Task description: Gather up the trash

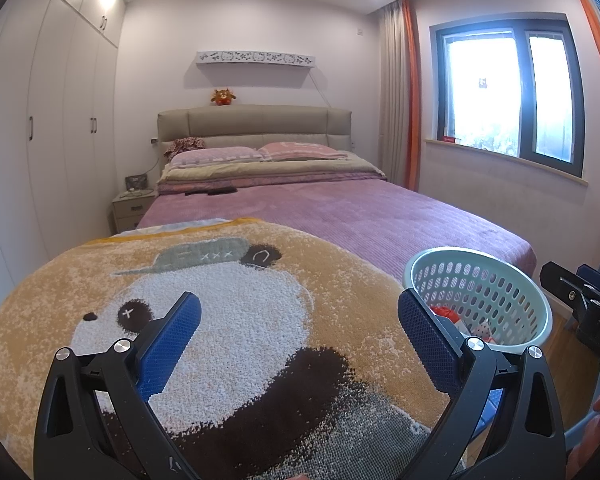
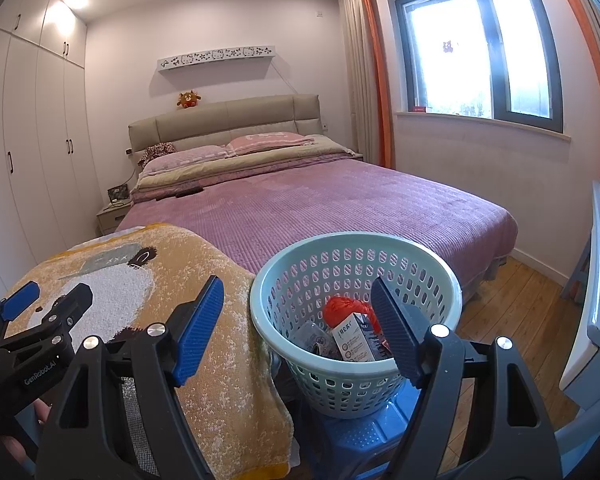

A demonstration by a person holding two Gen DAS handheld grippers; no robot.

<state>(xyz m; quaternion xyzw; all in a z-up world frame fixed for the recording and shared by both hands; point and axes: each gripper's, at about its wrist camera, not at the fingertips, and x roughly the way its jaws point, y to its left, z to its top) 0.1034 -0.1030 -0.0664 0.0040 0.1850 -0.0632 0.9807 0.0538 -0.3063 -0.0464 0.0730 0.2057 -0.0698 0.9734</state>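
Trash basket [image 2: 356, 376] holds carton [image 2: 356, 340], red wad [image 2: 340, 308], clear wrapper [image 2: 312, 336].

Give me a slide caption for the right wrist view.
Open right hand-held gripper over a basket holding trash.

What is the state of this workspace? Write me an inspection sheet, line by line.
Surface: panda blanket draped over a raised support, no loose trash seen on it.
Job's things: pale green basket stands on a blue stool; inside lie a red crumpled item, a small carton and a clear plastic piece.
Clutter: dark flat items on the purple bed.
Grippers: left gripper open and empty over the blanket; right gripper open and empty, above the basket's near rim.
Cables: a cord by the nightstand.
Surroundings: wardrobe on the left, window on the right, wood floor.
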